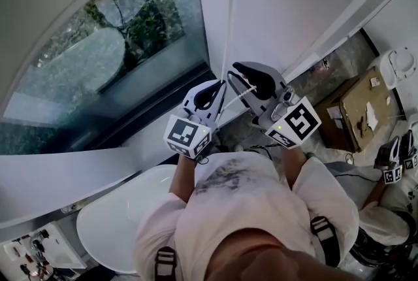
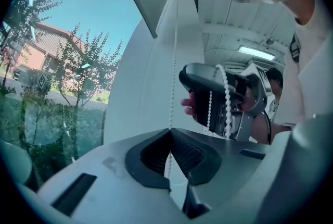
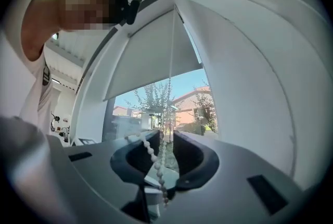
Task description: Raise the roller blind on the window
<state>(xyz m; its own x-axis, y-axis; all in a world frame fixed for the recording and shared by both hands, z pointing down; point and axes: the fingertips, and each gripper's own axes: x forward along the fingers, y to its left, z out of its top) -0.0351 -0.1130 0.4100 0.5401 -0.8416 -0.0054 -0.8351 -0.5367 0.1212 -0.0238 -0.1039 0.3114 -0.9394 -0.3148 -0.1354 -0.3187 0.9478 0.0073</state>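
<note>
The head view looks steeply down from above the person onto the left gripper (image 1: 210, 96) and right gripper (image 1: 252, 79), both close beneath it beside the window (image 1: 98, 44). Each gripper view sits low behind its own jaws and faces up along them, the left toward the glass and the nearby right gripper, the right toward the roller blind (image 3: 151, 56). All three share the bead chain (image 1: 228, 25), which in the head view seems only a thin line.

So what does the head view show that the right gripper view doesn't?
Only the head view: both grippers together, the left gripper beside the right gripper, plus a cardboard box and a white basin. Only the right gripper view: the roller blind partway down, a house and blue sky beyond. Both: the bead chain and the window glass.
</note>
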